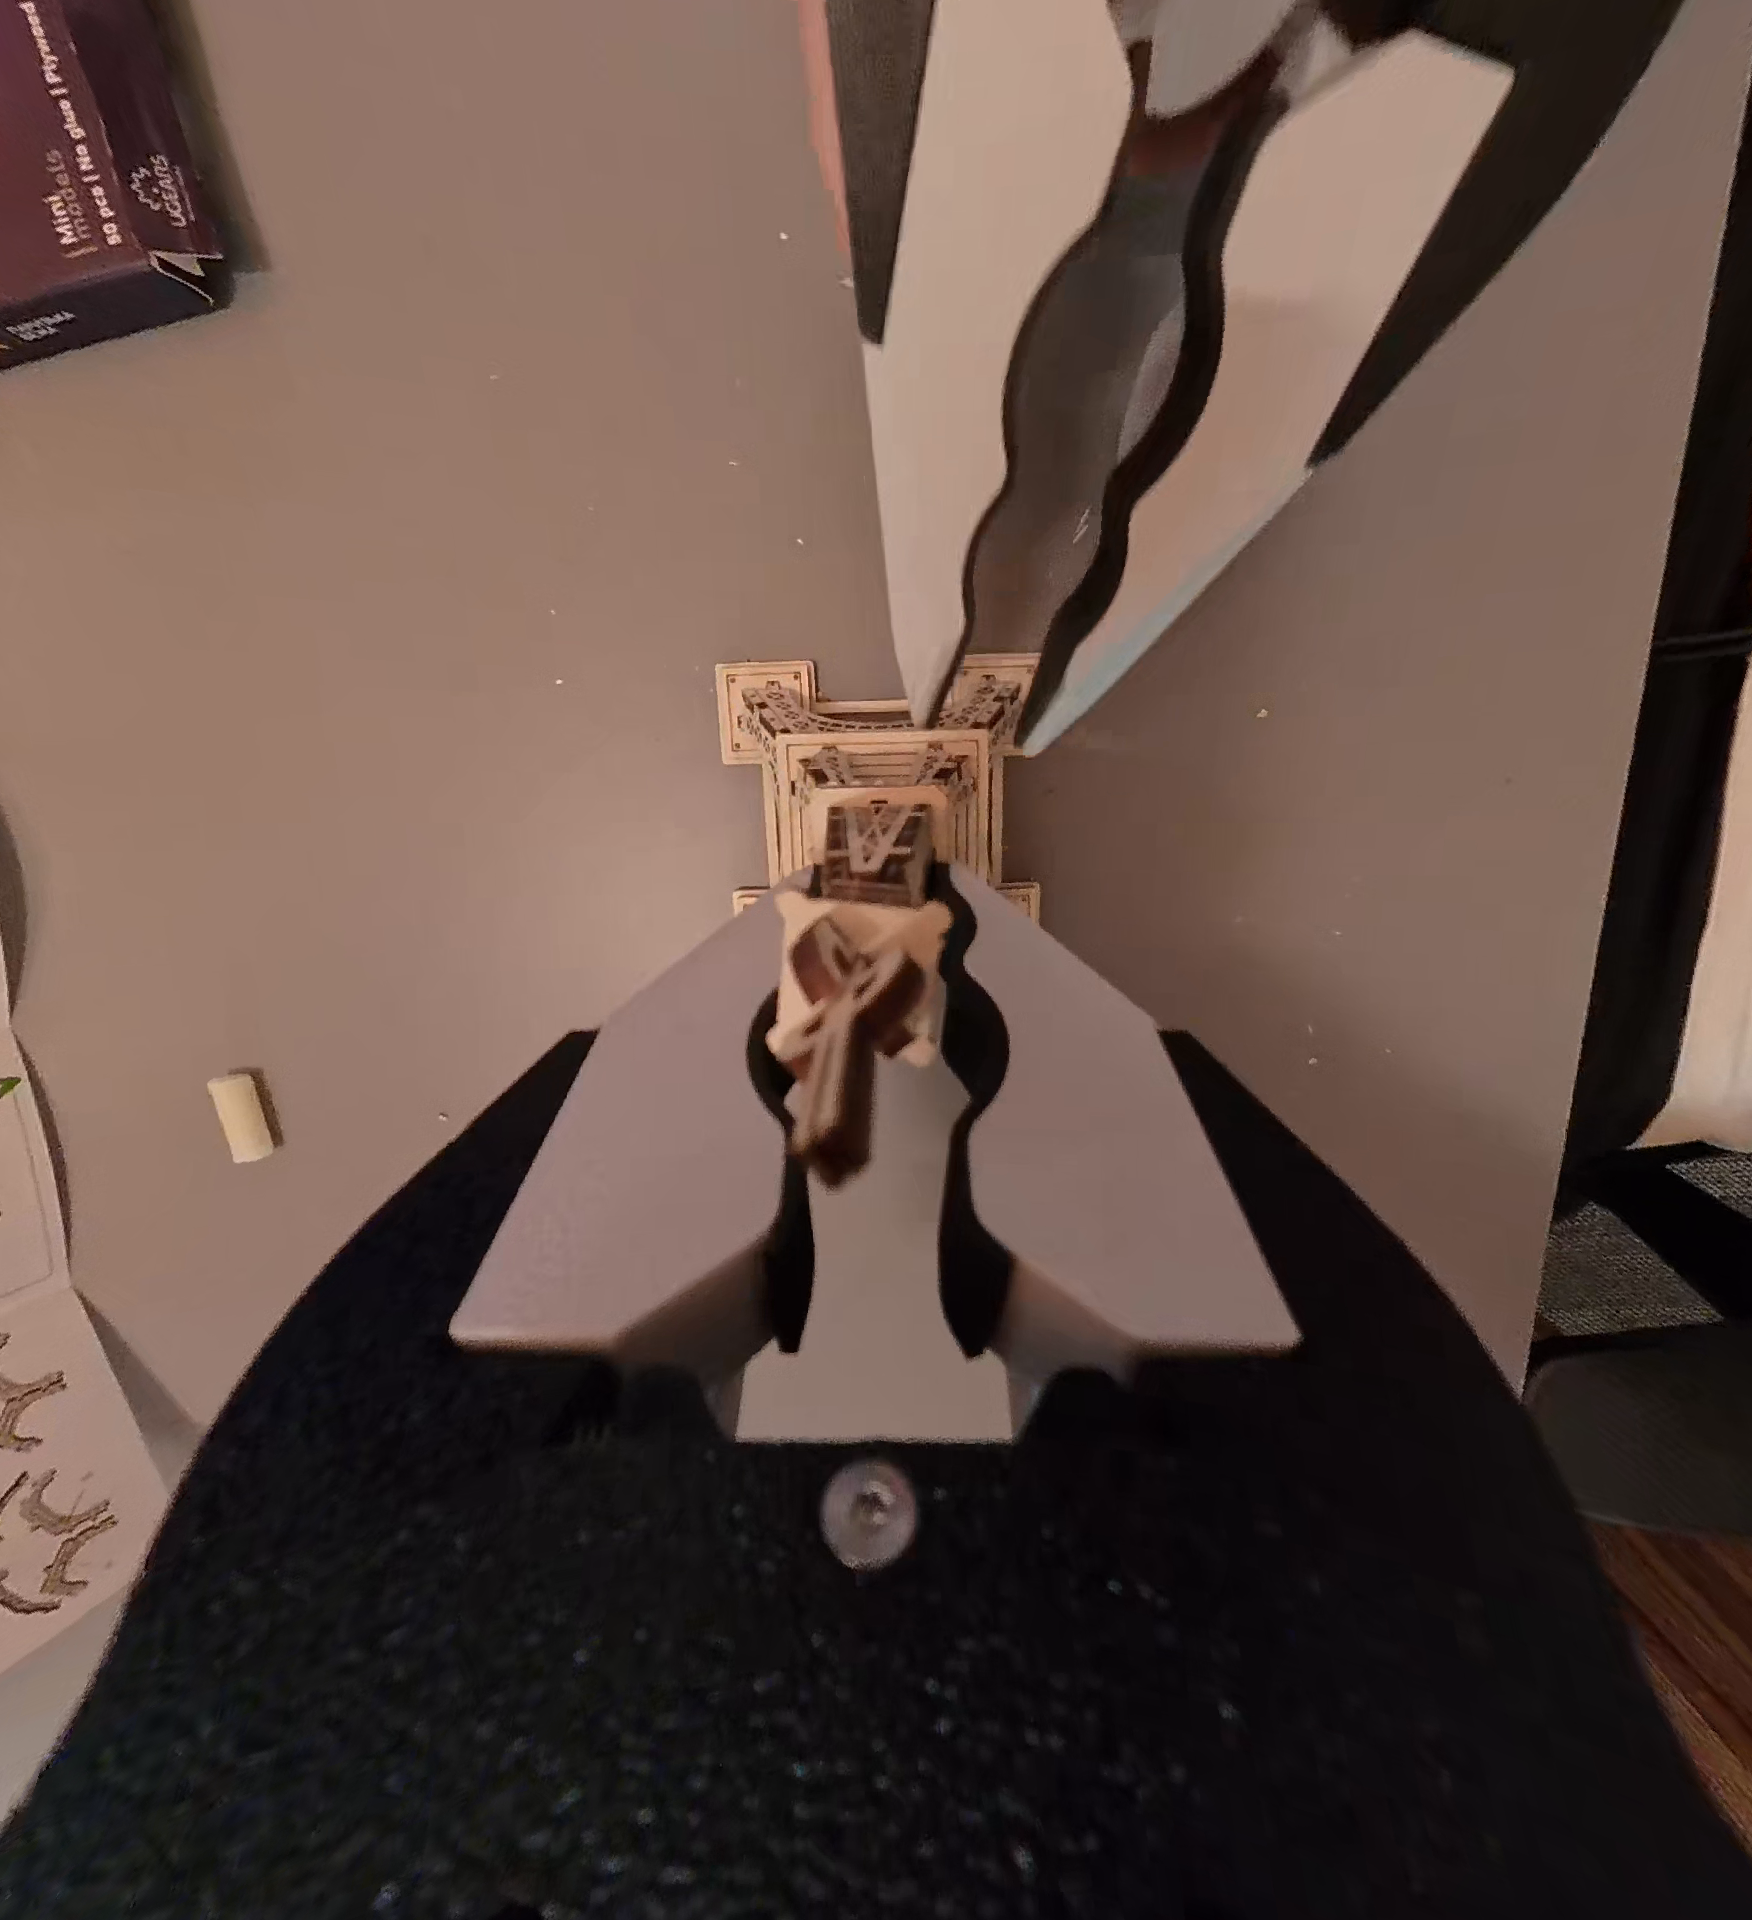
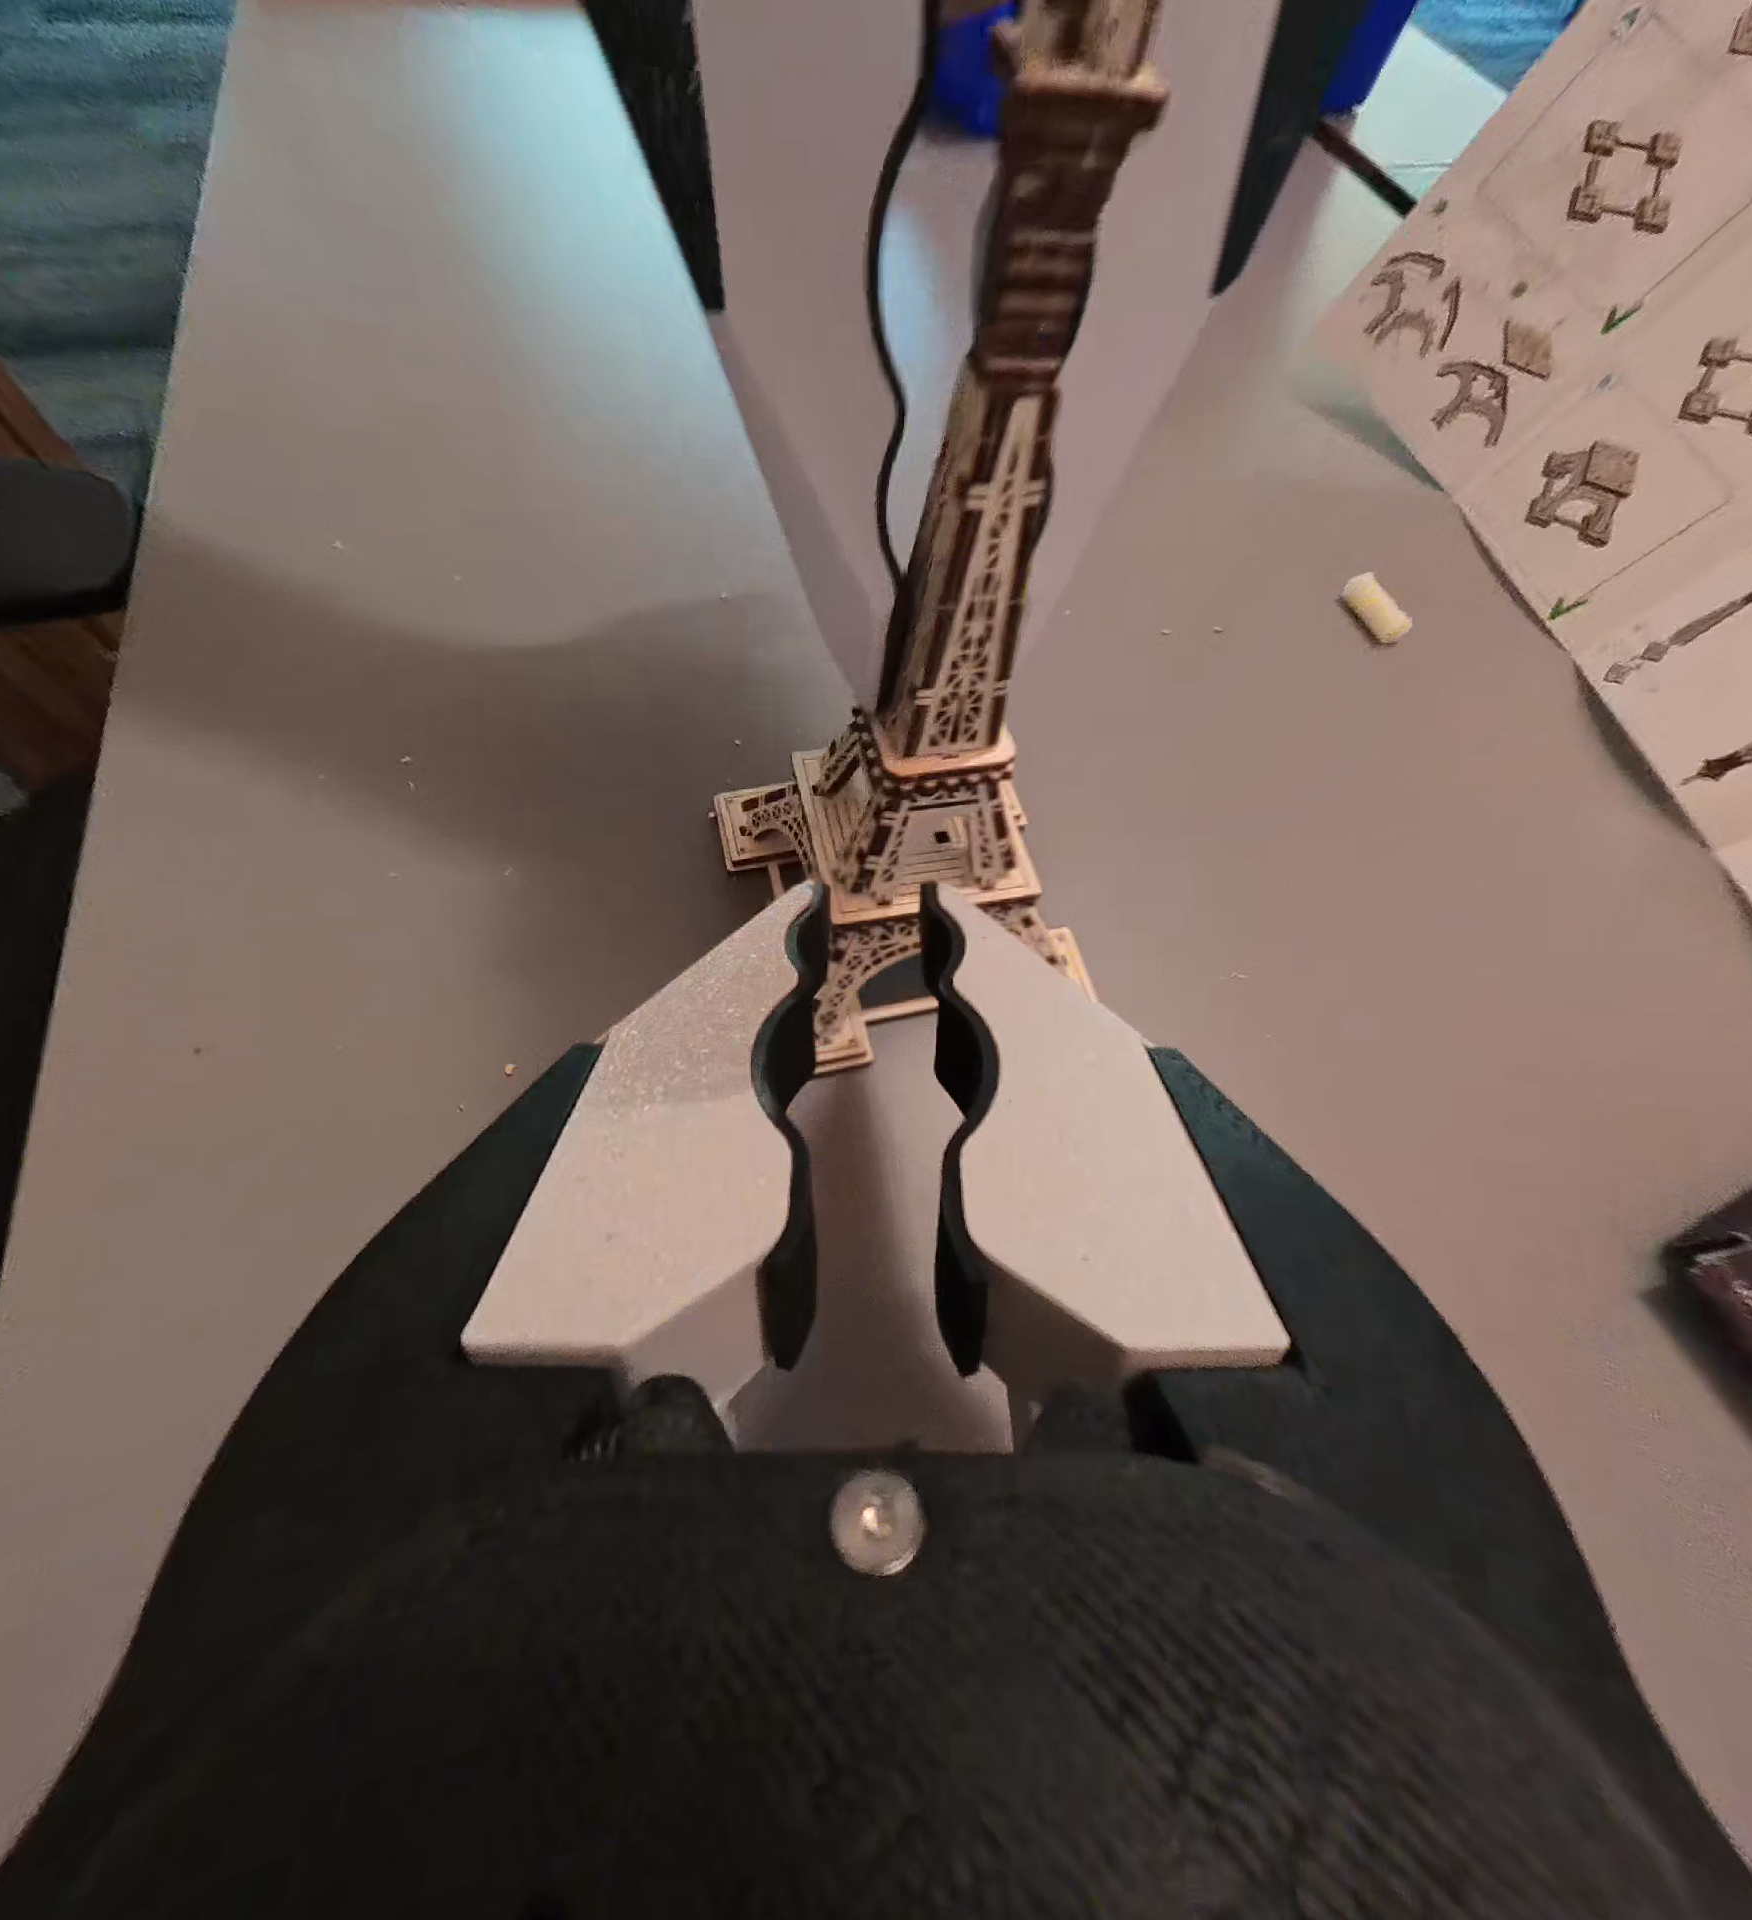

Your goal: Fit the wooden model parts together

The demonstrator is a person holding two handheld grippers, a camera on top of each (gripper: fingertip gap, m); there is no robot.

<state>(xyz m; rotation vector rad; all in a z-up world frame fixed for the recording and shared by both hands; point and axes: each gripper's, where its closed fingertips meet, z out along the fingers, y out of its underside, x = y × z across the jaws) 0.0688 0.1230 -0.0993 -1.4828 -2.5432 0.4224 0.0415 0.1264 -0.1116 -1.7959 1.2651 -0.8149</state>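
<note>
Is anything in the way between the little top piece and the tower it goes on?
Nothing visible. The left claw holds the top piece right over the tower. The right claw grips a leg lower down, off to the side.

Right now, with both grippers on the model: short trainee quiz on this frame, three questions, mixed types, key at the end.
1. True or false: the left gripper is empty.
2. Multiple choice: which part of the wooden tower sits between the fingers of the right gripper? A) the spire tip B) a base leg C) the middle shaft
3. Fill in: the small pale cylinder lies on the table between the tower and the ____.

Key
1. False: it is shut on the tower's top section.
2. B
3. instruction sheet
</note>
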